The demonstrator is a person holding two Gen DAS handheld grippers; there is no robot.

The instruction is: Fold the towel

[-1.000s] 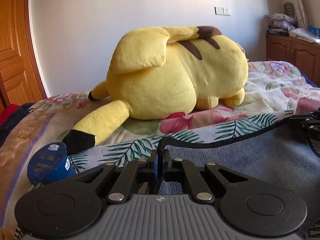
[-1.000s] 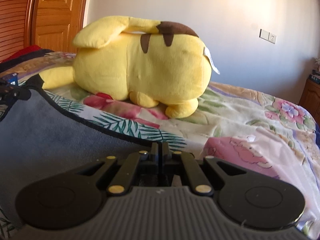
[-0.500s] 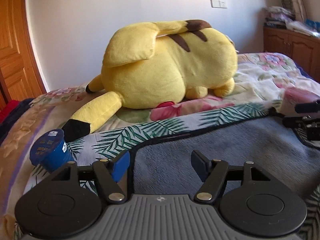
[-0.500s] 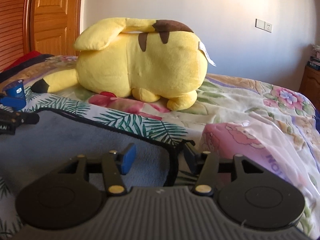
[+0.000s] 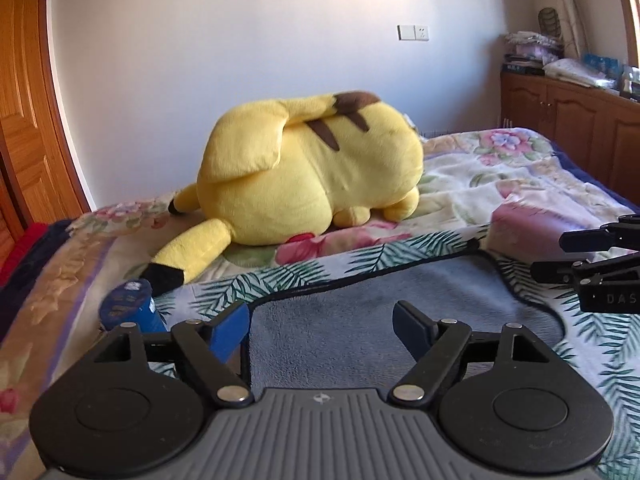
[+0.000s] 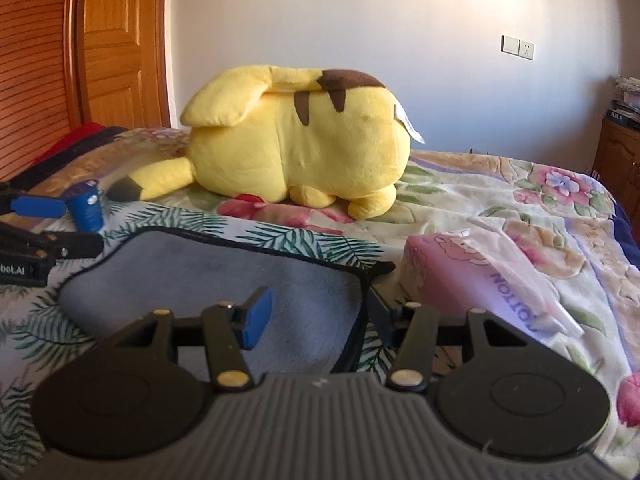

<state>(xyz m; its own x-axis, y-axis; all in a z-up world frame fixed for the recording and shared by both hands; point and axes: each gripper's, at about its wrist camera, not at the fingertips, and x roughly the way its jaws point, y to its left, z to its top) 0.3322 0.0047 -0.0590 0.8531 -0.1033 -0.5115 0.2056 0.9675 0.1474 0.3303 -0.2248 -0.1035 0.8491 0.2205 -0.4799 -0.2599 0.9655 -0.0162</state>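
Both grippers, left gripper (image 5: 320,322) and right gripper (image 6: 316,312), jaws apart over the grey towel (image 5: 360,312), long axis crosswise before the yellow plush (image 5: 312,168).

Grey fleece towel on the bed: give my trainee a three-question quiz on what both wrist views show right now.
1. True or false: the left tool is shut on the grey fleece towel with black trim.
2. What lies beyond the towel? A) large yellow plush toy B) brown teddy bear C) striped pillow
3. Fill in: the small blue round container stands near the towel's ____ corner.

Key: 1 false, both the left and the right tool are open, the towel flat on the palm-leaf blanket; 2 A; 3 left.
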